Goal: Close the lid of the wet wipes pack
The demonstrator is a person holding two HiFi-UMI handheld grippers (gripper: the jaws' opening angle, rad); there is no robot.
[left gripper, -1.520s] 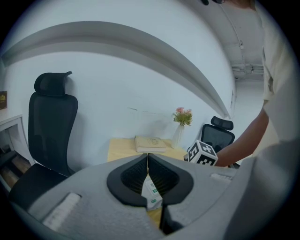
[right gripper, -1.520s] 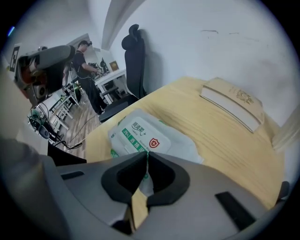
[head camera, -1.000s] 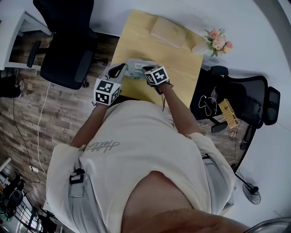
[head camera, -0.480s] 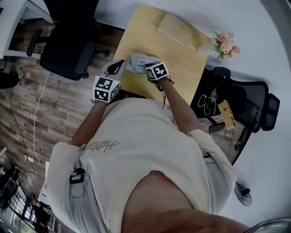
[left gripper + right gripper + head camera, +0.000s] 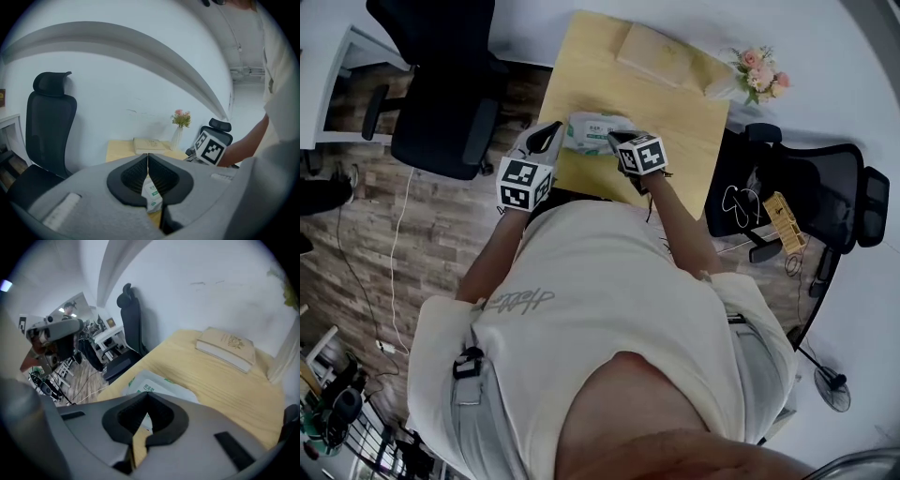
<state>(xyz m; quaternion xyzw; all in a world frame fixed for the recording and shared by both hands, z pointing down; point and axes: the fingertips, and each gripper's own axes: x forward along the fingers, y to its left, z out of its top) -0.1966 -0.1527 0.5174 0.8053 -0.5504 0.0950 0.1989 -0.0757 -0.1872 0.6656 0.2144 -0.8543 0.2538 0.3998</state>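
The wet wipes pack (image 5: 591,129), white with green print, lies near the front left corner of the wooden table (image 5: 675,112). My left gripper (image 5: 548,141) is at the pack's left edge. In the left gripper view its jaws are shut, with a strip of the pack (image 5: 152,197) showing in the slit between them. My right gripper (image 5: 614,142) is at the pack's near right side. Its jaws are shut and empty, just over the pack (image 5: 154,385), which lies flat beyond the tips. Whether the lid is down is hidden.
A closed book (image 5: 652,54) lies at the table's far side, beside a vase of pink flowers (image 5: 755,75). A black office chair (image 5: 441,112) stands left of the table, and another (image 5: 811,202) stands on the right. Wooden floor lies on the left.
The right gripper has drawn back slightly toward the person, away from the pack. The left gripper stays at the pack's left edge. The head camera has shifted a little.
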